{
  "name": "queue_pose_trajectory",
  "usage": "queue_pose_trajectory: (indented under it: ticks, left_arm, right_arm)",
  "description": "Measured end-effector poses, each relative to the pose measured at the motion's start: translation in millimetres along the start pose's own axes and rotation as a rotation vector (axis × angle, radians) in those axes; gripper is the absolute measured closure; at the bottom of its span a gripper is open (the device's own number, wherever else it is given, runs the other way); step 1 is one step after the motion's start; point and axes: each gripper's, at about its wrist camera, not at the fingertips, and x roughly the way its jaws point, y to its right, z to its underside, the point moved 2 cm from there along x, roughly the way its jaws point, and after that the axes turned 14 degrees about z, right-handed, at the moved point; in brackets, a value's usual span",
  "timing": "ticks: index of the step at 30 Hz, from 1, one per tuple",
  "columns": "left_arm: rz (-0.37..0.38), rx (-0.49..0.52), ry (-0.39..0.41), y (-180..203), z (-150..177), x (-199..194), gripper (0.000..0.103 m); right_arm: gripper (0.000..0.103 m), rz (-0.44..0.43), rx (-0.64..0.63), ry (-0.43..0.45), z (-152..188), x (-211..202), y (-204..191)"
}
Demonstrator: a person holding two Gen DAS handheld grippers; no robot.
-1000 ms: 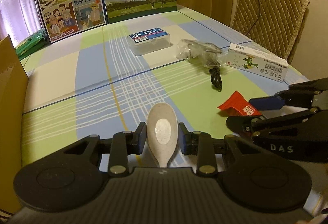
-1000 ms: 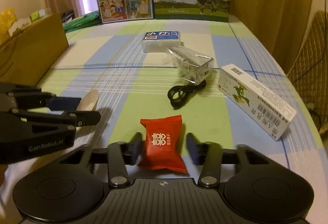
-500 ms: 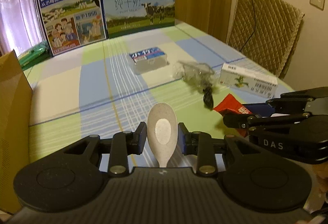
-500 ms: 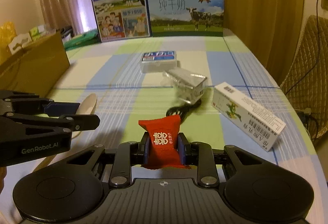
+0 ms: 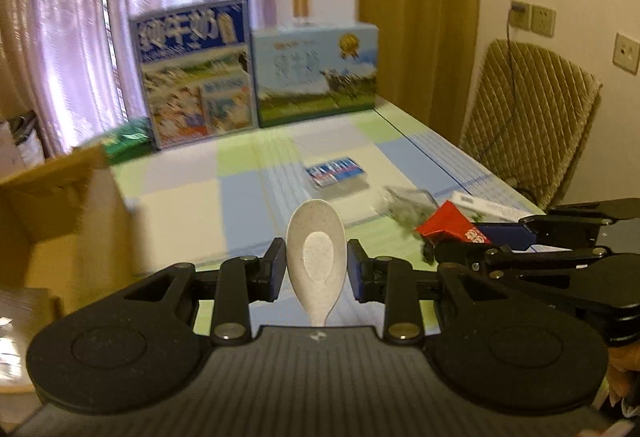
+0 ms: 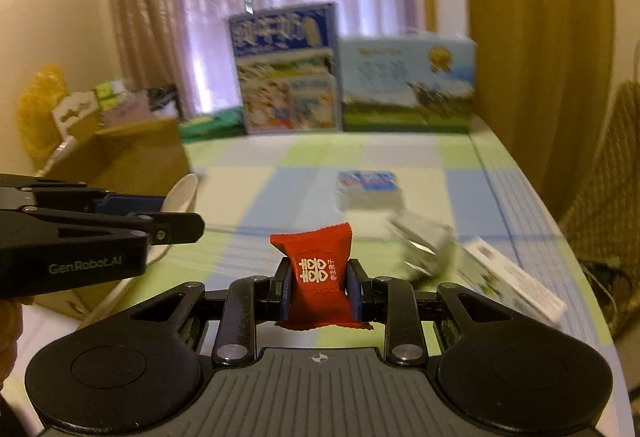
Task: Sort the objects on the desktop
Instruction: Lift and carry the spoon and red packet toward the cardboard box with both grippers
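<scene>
In the left wrist view, the left gripper (image 5: pixel 316 267) pinches a pale spoon (image 5: pixel 316 253) aloft above the table (image 5: pixel 240 205), beside the cardboard box (image 5: pixel 60 209). In the right wrist view, the right gripper (image 6: pixel 318 287) is clamped on a red candy packet (image 6: pixel 318 273), also lifted. Both seem mid-carry; the next move is probably a swing left over the box before releasing.

Two wrist cameras, side by side above the table (image 5: pixel 248 193)
Both face the milk boxes (image 6: pixel 352 77) at the far end

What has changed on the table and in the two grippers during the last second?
The right gripper closed on the red candy packet and lifted it. The left gripper, still holding the spoon, rose too. The remaining items on the table stayed put.
</scene>
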Motion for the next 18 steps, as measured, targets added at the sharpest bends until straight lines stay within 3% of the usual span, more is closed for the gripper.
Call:
queue_pose_trajectory:
  ticks: [8, 18]
  left_arm:
    - [-0.115, -0.046, 0.076, -66, -24, -81, 0.076]
    - [-0.226, -0.190, 0.058, -184, -20, -149, 0.076]
  right_arm:
    - [0.078, -0.143, -0.028, 0.071, -53, -17, -78]
    - [0.078, -0.307, -0.045, 0.026, -88, -4, -180]
